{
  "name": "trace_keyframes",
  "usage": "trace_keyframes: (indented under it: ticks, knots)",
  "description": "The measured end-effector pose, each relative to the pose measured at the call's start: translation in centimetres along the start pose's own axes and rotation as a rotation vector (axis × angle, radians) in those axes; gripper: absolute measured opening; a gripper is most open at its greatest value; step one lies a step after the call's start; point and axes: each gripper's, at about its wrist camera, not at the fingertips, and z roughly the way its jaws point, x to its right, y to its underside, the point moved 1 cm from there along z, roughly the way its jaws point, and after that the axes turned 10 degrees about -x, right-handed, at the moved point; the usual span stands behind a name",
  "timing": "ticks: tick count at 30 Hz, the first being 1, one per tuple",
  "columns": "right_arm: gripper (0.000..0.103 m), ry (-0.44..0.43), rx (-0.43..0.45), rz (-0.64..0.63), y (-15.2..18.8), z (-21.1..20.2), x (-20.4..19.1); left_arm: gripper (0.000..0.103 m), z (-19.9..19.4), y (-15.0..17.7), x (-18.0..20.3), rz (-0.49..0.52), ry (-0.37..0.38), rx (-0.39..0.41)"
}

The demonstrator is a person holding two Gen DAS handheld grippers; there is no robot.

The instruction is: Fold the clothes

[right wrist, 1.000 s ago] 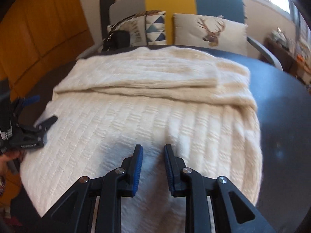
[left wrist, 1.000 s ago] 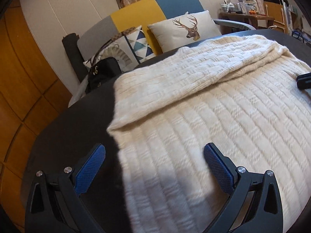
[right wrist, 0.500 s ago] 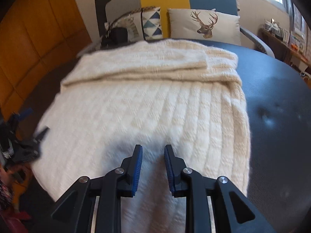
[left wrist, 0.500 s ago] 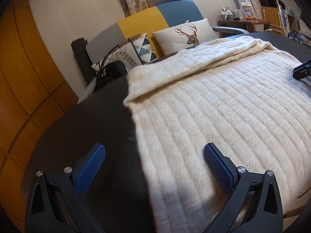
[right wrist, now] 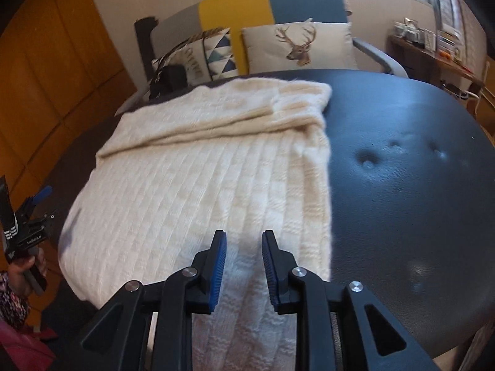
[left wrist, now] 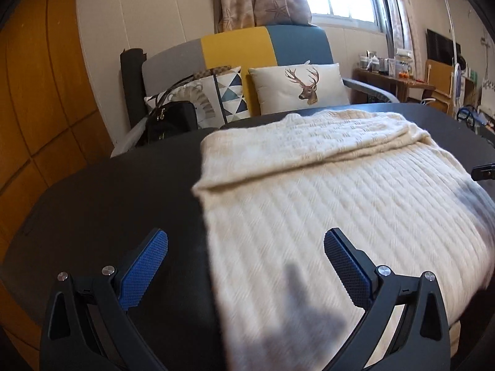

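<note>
Right gripper [right wrist: 243, 266]: jaws narrow, knit between them, pinch unconfirmed; probably set to lift the near hem. Left gripper [left wrist: 246, 266] wide, empty, straddling the left edge. Cream sweater [left wrist: 340, 204] flat on dark surface [right wrist: 402, 185], far part already folded over.

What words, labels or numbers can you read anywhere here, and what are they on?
No text here can be read with certainty.
Small white print on the body of the left gripper: too small and blurred to read.
Dark marks on the white wall sheet at the far right of the left wrist view: blurred, unreadable.
</note>
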Motion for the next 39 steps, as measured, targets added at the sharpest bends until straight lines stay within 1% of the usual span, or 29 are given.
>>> trace_keyframes:
  ticks: [2, 3, 4, 5, 6, 8, 10, 12, 15, 17, 18, 19, 22, 24, 25, 28, 30, 32, 34, 35, 36, 38, 39]
  knots:
    - [0.023, 0.040, -0.015, 0.033, -0.9, 0.3, 0.8, 0.103, 0.9, -1.3, 1.1, -0.009, 0.029, -0.024]
    - [0.023, 0.055, -0.023, 0.057, -1.4, 0.5, 1.4, 0.103, 1.4, -2.2, 1.8, -0.027, 0.059, -0.038]
    - [0.023, 0.052, -0.037, 0.084, -1.8, 0.7, 2.0, 0.103, 1.9, -3.1, 2.6, -0.039, 0.104, -0.048]
    - [0.023, 0.028, -0.059, 0.112, -2.0, 1.0, 2.6, 0.103, 2.4, -4.1, 3.4, -0.051, 0.150, -0.058]
    - [0.023, -0.006, -0.075, 0.130, -2.0, 1.0, 3.2, 0.103, 3.1, -5.3, 4.8, -0.039, 0.189, -0.069]
    - [0.023, -0.072, -0.068, 0.148, -1.3, 0.6, 4.1, 0.103, 4.4, -7.8, 7.5, -0.013, 0.266, -0.093]
    - [0.023, -0.136, -0.049, 0.203, 0.0, 0.1, 5.7, 0.103, 5.8, -10.5, 11.3, 0.047, 0.282, -0.108]
    - [0.023, -0.179, -0.044, 0.256, 1.2, -0.1, 7.1, 0.103, 7.3, -11.9, 15.1, 0.126, 0.252, -0.129]
    - [0.024, -0.244, -0.046, 0.284, 2.8, 0.1, 8.3, 0.103, 9.7, -14.0, 20.8, 0.245, 0.204, -0.160]
    - [0.024, -0.291, -0.021, 0.293, 3.3, -0.1, 8.6, 0.103, 10.8, -14.3, 23.6, 0.325, 0.143, -0.151]
    - [0.024, -0.309, 0.000, 0.300, 3.3, -0.3, 8.7, 0.103, 11.0, -14.4, 24.3, 0.333, 0.135, -0.139]
    - [0.026, -0.327, 0.022, 0.308, 3.4, -0.6, 8.8, 0.103, 11.2, -14.4, 25.0, 0.340, 0.128, -0.126]
    - [0.027, -0.458, 0.140, 0.347, 1.4, -1.3, 9.3, 0.103, 11.3, -13.7, 24.1, 0.258, 0.184, -0.107]
    - [0.027, -0.534, 0.191, 0.377, -1.2, -0.6, 9.4, 0.103, 11.1, -13.3, 22.8, 0.191, 0.174, -0.084]
    - [0.027, -0.545, 0.184, 0.388, -2.7, 0.3, 9.3, 0.103, 10.8, -13.1, 21.9, 0.153, 0.168, -0.067]
    - [0.028, -0.504, 0.103, 0.453, -6.8, 3.9, 8.8, 0.103, 9.2, -12.9, 19.6, 0.061, 0.144, 0.007]
    - [0.028, -0.474, 0.066, 0.505, -8.4, 5.9, 8.8, 0.103, 8.1, -12.7, 18.1, 0.051, 0.096, 0.069]
    - [0.028, -0.453, 0.040, 0.563, -9.5, 7.7, 9.0, 0.103, 7.8, -12.8, 17.2, 0.083, 0.005, 0.109]
    - [0.028, -0.449, 0.031, 0.637, -9.9, 9.1, 9.2, 0.103, 8.1, -12.7, 16.1, 0.121, -0.115, 0.130]
    - [0.028, -0.458, 0.039, 0.680, -9.9, 9.6, 9.4, 0.103, 8.5, -12.6, 15.1, 0.131, -0.169, 0.131]
    - [0.028, -0.472, 0.058, 0.728, -9.7, 9.9, 9.7, 0.103, 8.9, -12.5, 14.3, 0.128, -0.198, 0.124]
    - [0.027, -0.483, 0.110, 0.792, -9.4, 10.2, 10.0, 0.103, 9.8, -12.0, 11.8, 0.089, -0.242, 0.095]
    - [0.020, -0.481, 0.140, 0.810, -9.2, 10.2, 10.0, 0.103, 10.3, -11.6, 10.7, 0.069, -0.264, 0.080]
